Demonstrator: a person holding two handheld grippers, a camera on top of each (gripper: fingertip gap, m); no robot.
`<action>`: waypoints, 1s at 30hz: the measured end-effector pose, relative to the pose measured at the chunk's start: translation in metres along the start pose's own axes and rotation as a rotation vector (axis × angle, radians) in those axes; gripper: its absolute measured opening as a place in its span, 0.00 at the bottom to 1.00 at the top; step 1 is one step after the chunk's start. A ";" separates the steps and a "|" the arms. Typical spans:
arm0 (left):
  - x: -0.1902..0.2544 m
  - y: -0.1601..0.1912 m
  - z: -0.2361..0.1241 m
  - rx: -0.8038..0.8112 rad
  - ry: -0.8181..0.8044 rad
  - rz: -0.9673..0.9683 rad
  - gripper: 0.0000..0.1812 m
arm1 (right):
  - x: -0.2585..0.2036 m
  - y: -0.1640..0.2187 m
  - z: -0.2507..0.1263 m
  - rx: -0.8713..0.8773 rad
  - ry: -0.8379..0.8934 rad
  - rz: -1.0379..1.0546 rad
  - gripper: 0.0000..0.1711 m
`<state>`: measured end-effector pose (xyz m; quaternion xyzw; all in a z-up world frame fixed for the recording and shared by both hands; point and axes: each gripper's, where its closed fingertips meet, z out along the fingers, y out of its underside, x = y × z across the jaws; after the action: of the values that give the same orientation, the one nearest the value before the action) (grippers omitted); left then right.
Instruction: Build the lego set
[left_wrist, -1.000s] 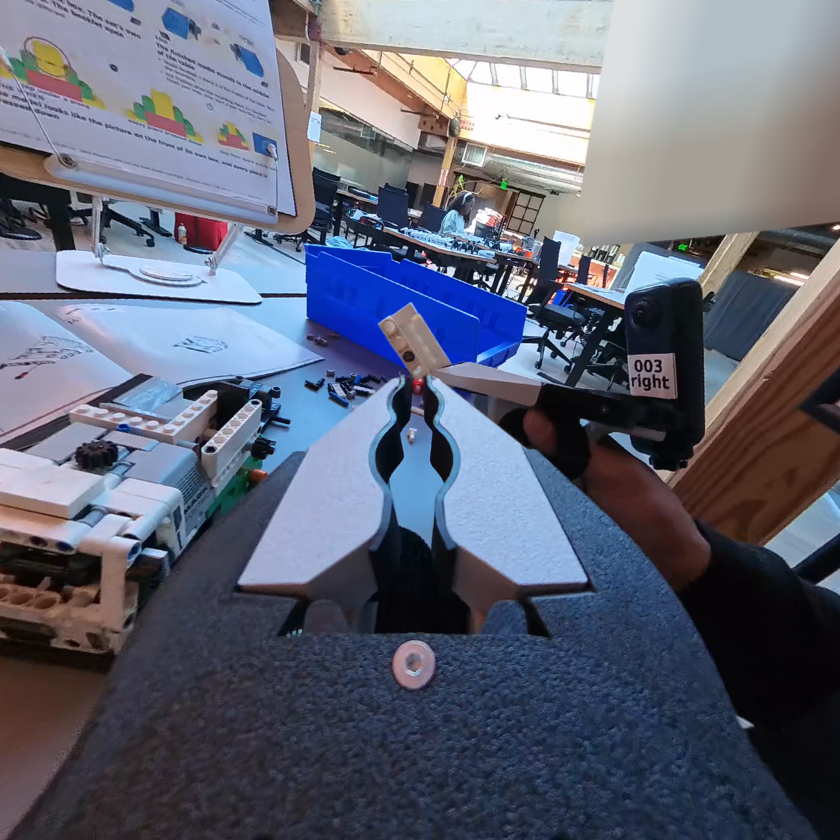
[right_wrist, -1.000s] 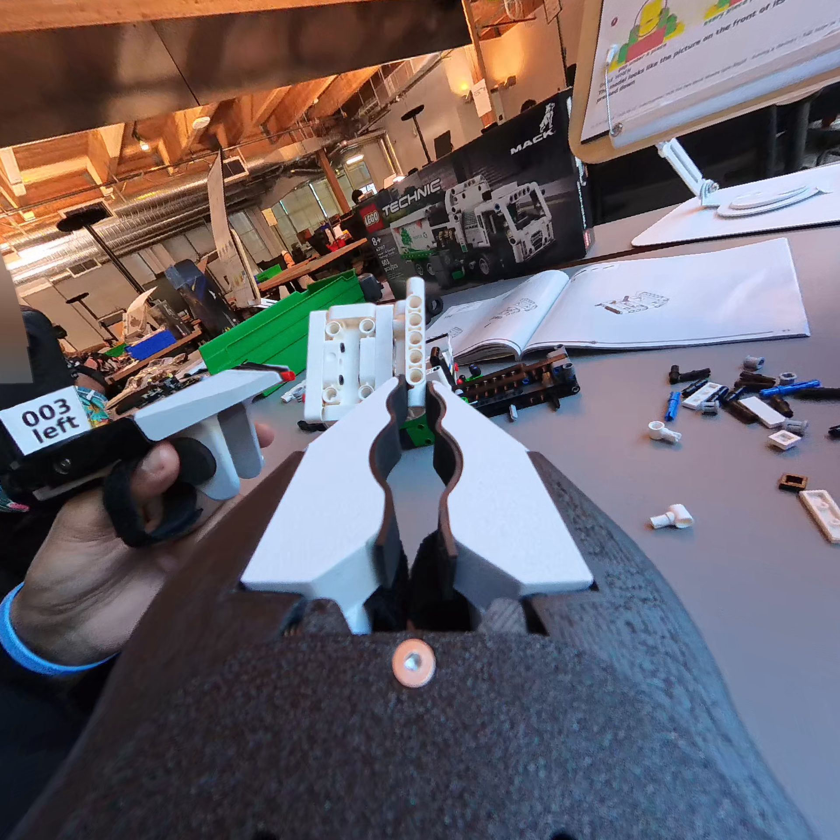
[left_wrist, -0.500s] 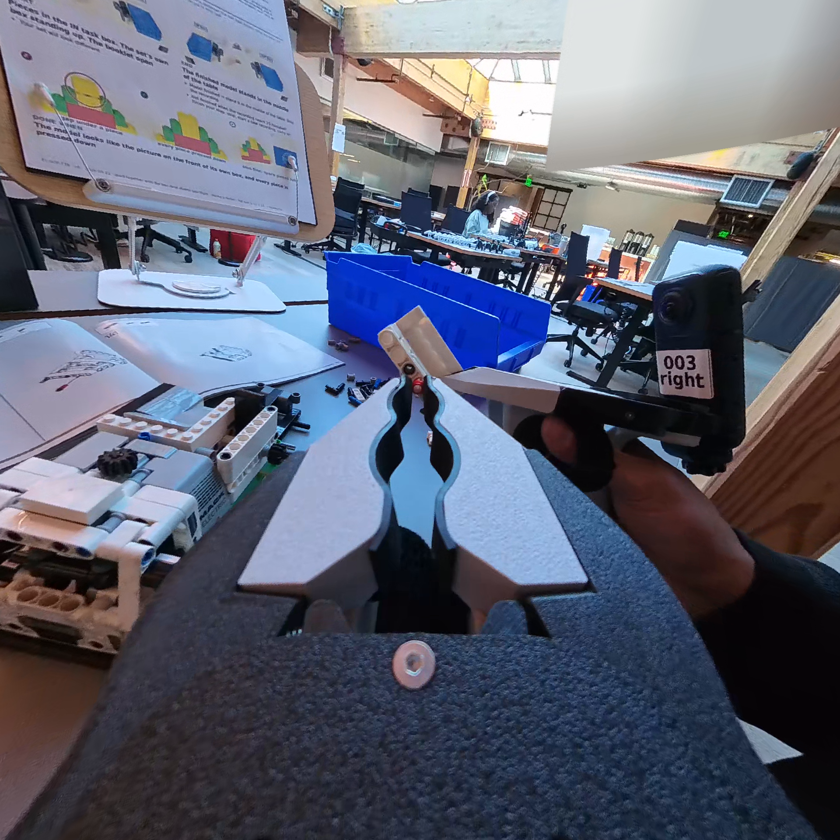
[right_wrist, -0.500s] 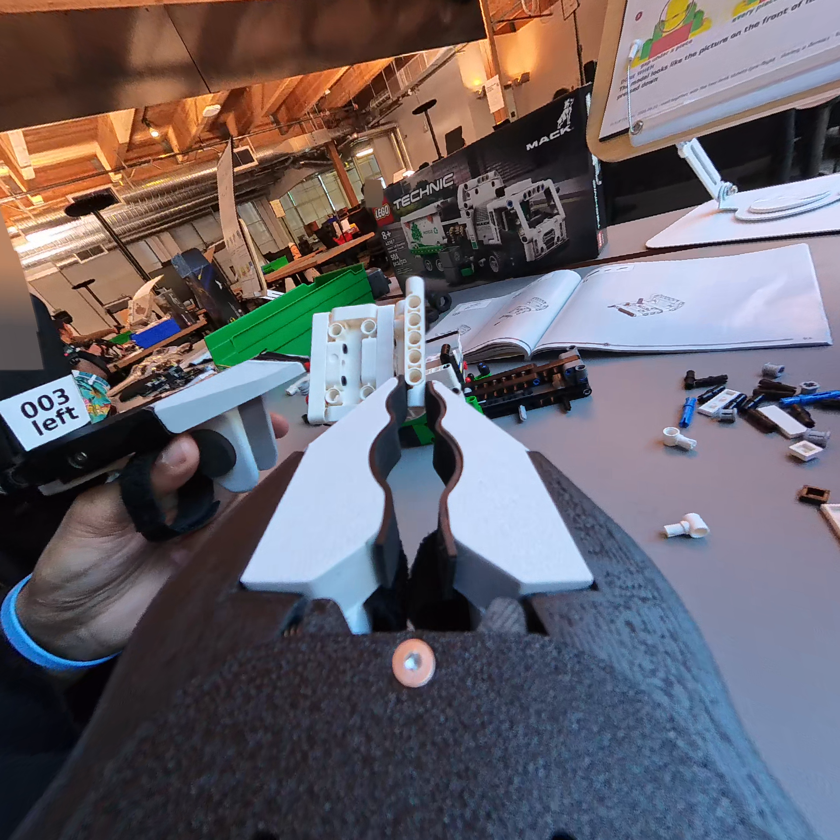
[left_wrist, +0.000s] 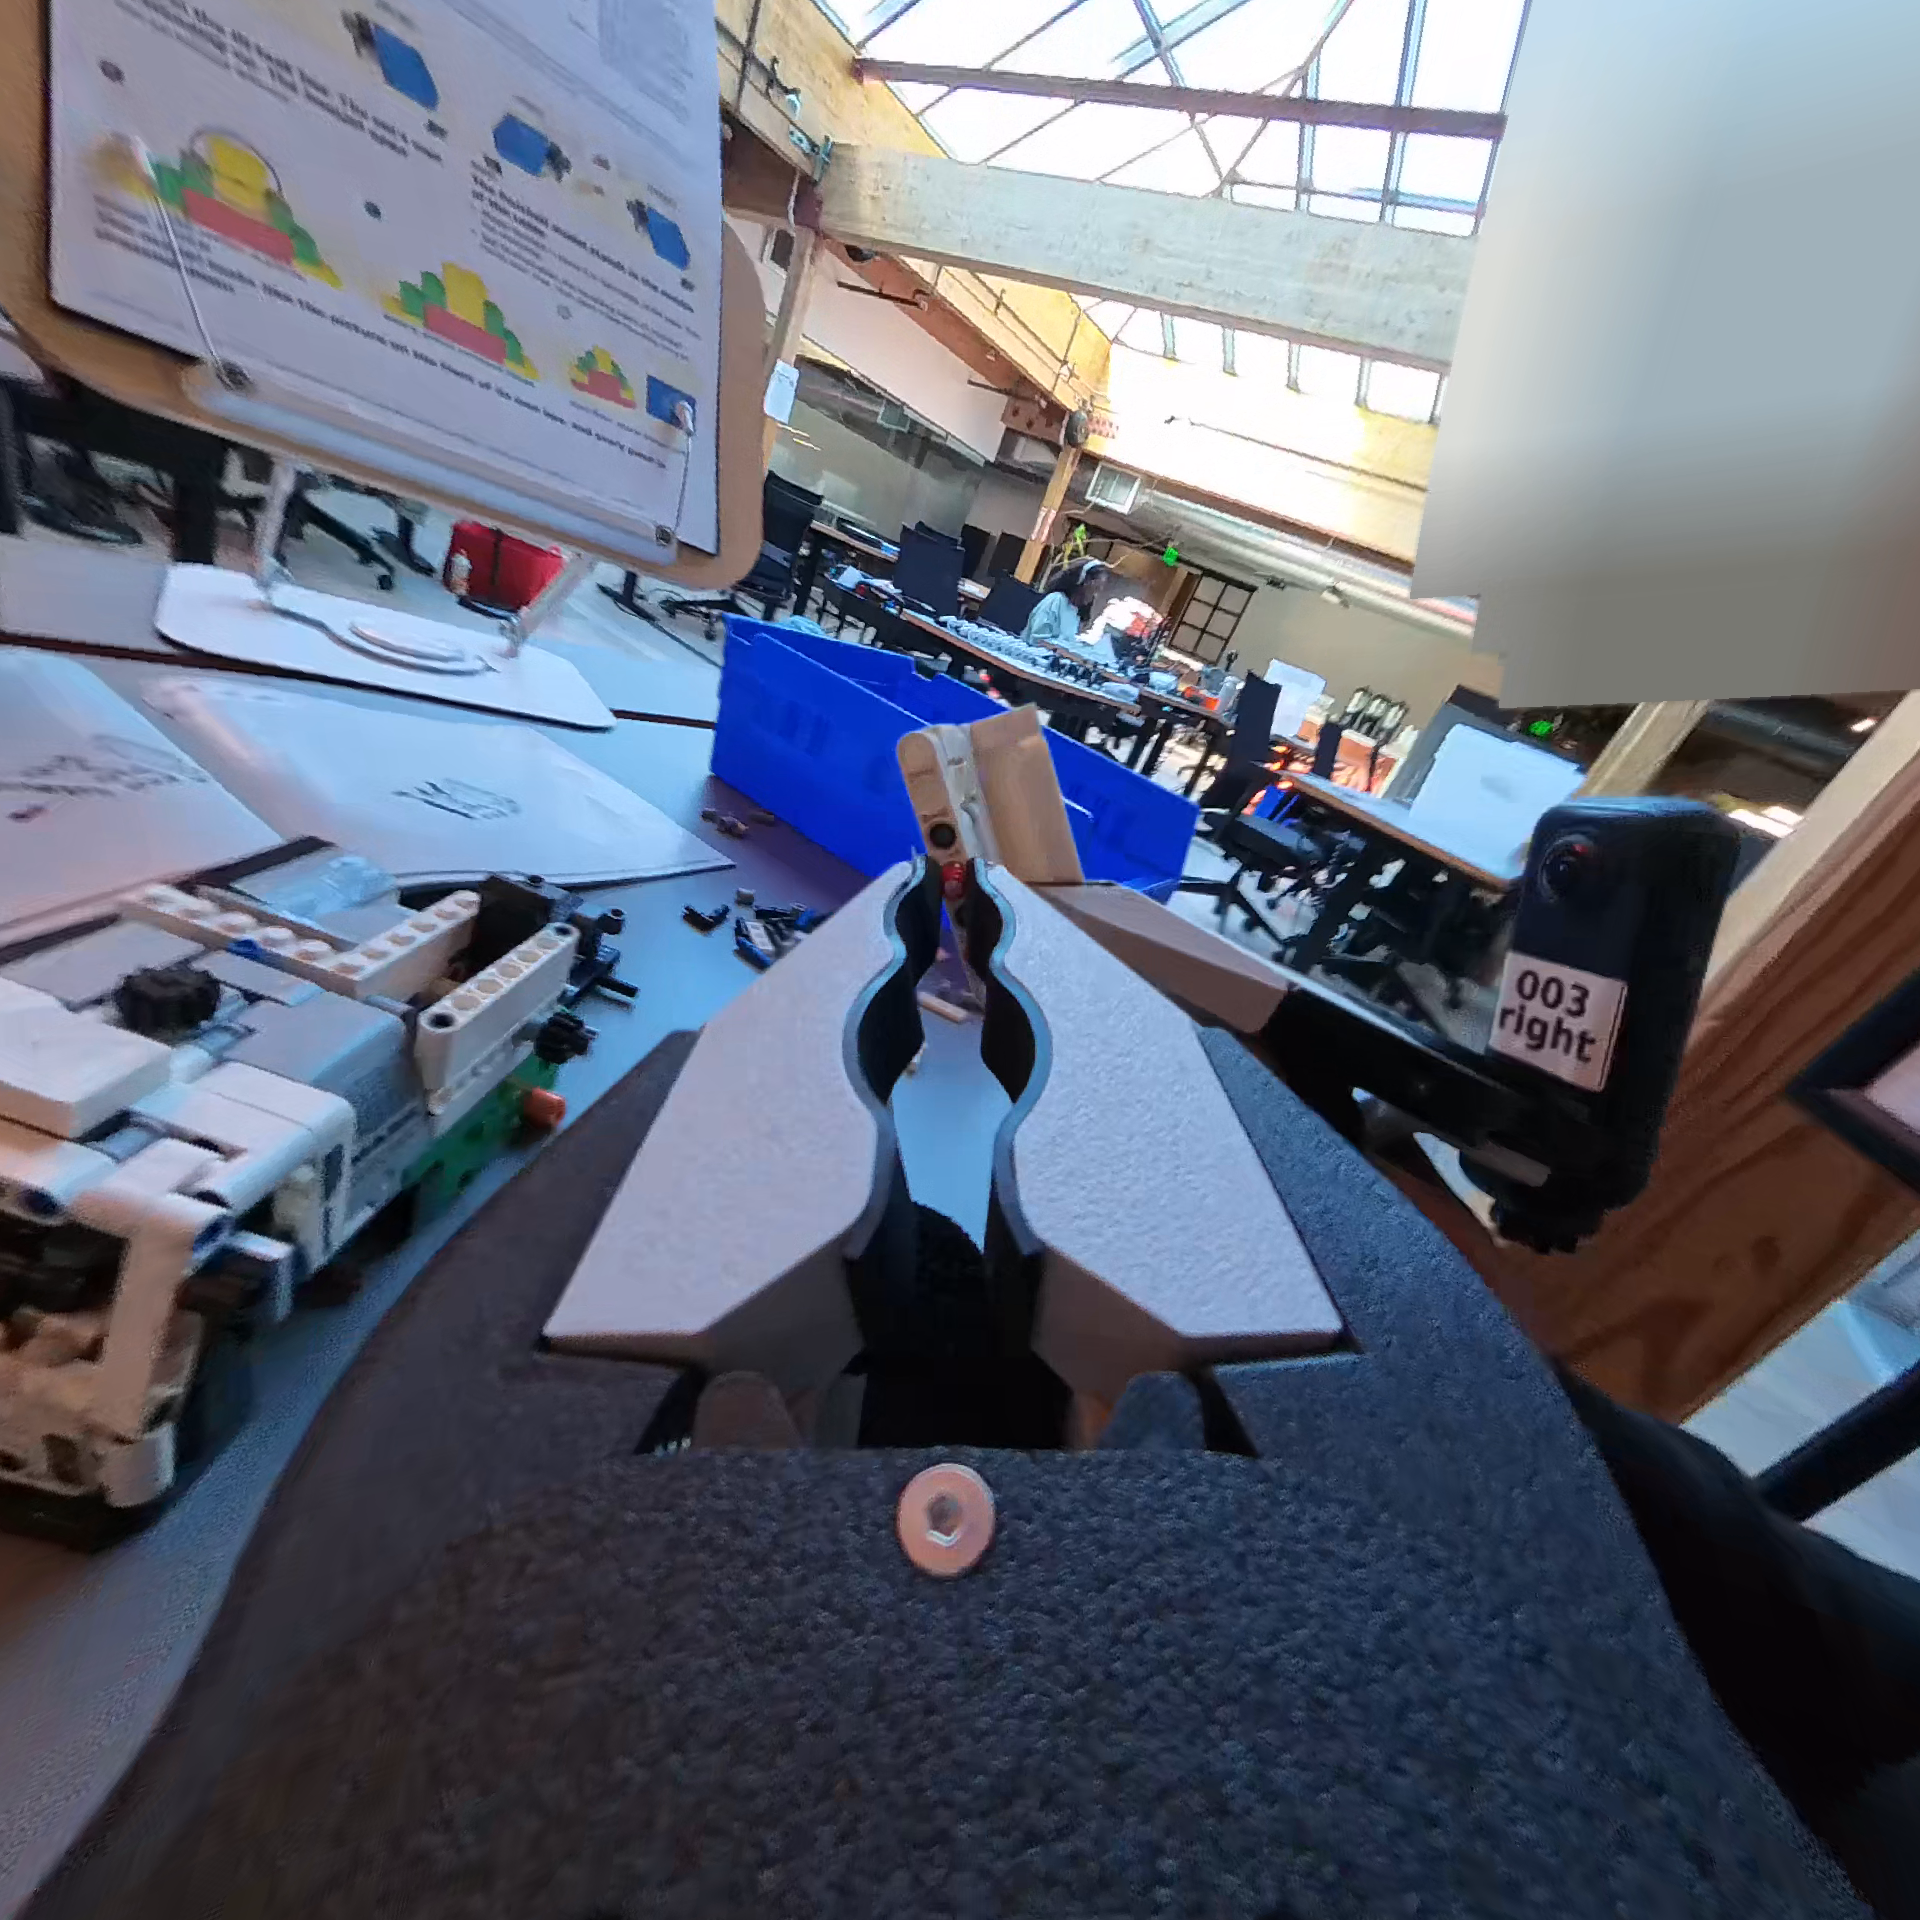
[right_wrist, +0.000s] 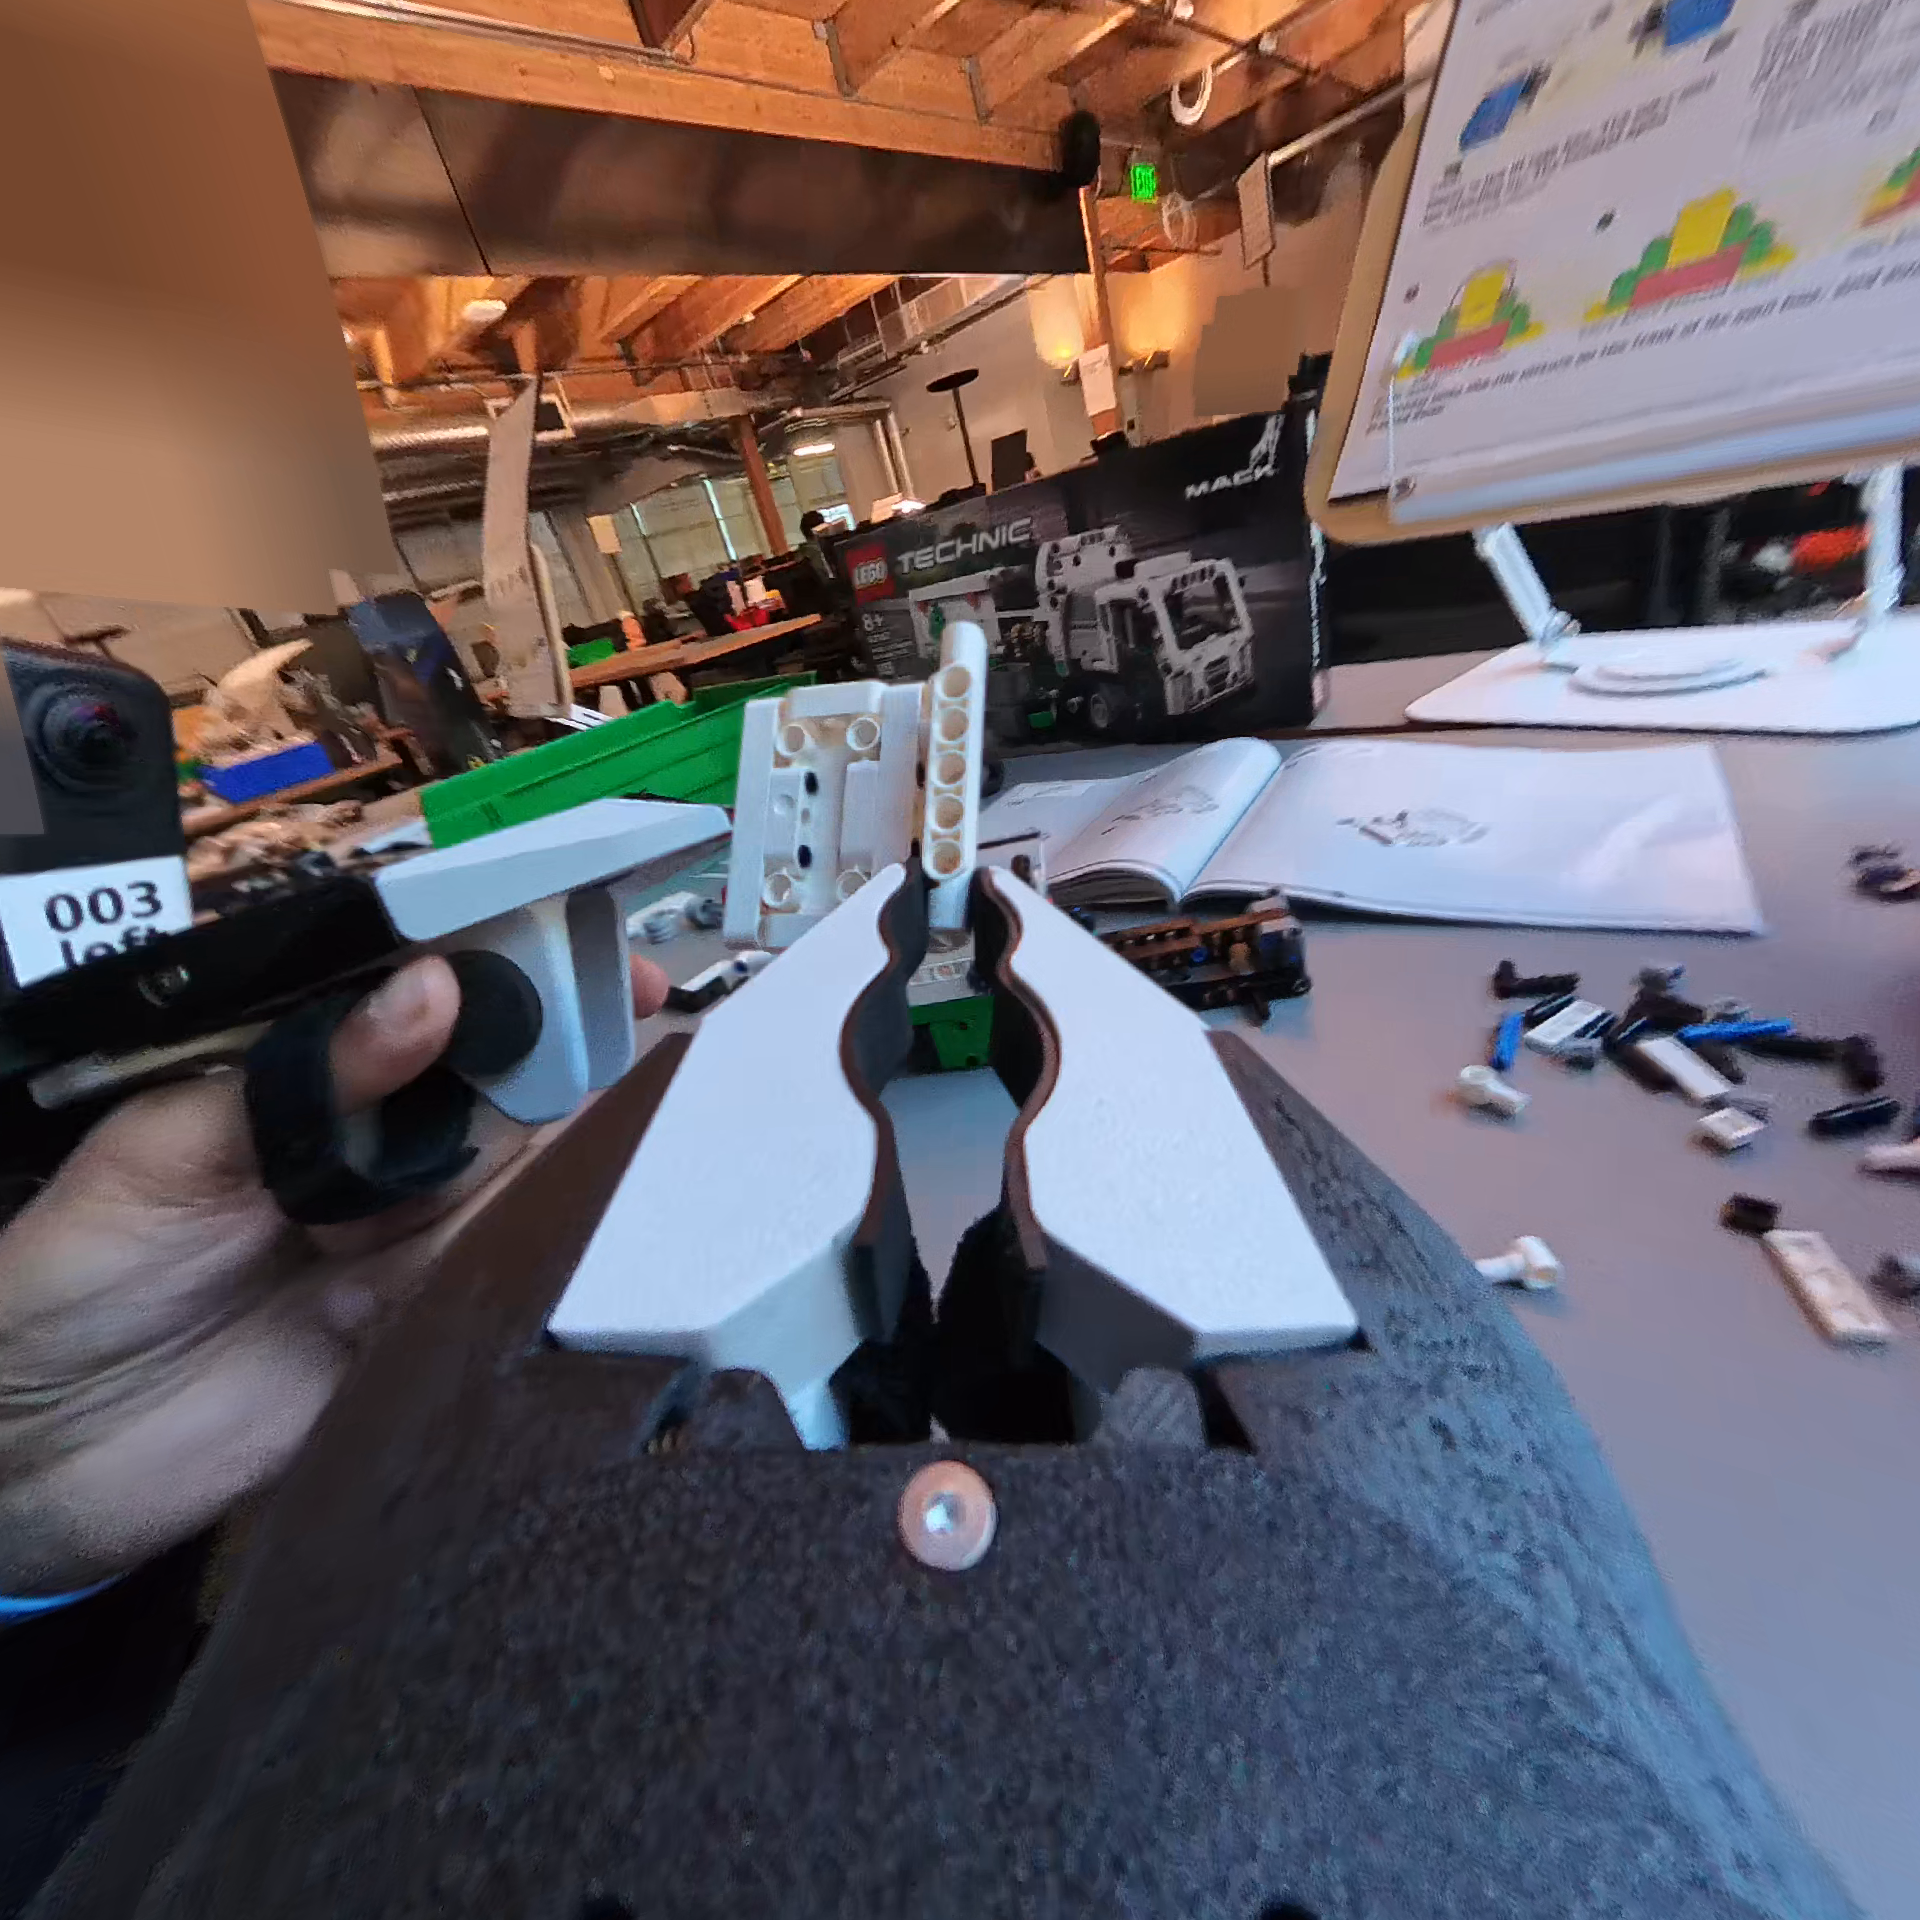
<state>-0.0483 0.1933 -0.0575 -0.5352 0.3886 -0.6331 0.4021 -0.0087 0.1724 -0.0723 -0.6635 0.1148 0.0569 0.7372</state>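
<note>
My right gripper is shut on the lower end of a white holed beam that carries a white panel assembly, held upright above the table. In the left wrist view this assembly stands edge-on just past my left gripper, whose jaws are nearly closed on a small red piece at the assembly's base. The right gripper's finger reaches in from the right. The left gripper and a hand show at the left of the right wrist view. The half-built white truck sits to the left.
Blue bin beyond the grippers; green bin and the set's box at the back. Open instruction booklet, a dark chassis section and several loose small parts on the grey table. Clipboard stand behind. The grippers' ends are close to 5 cm from one another. About 15 cm separates my right fingertips from the dark chassis section.
Both grippers stay shut and close together. The white assembly has turned more upright and edge-on in the left wrist view. Both cameras have tilted upward a little.
</note>
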 end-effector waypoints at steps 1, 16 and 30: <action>0.001 0.001 0.000 -0.001 0.014 -0.032 0.02 | 0.001 -0.003 -0.001 0.011 0.010 -0.028 0.04; -0.001 0.013 0.004 -0.104 0.096 -0.098 0.02 | 0.012 0.005 0.001 -0.036 0.053 -0.045 0.04; 0.000 0.012 -0.003 -0.124 0.108 0.000 0.00 | 0.012 0.006 0.002 -0.049 0.044 -0.051 0.04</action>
<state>-0.0505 0.1892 -0.0693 -0.5241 0.4484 -0.6358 0.3465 0.0012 0.1742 -0.0812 -0.6853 0.1124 0.0261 0.7191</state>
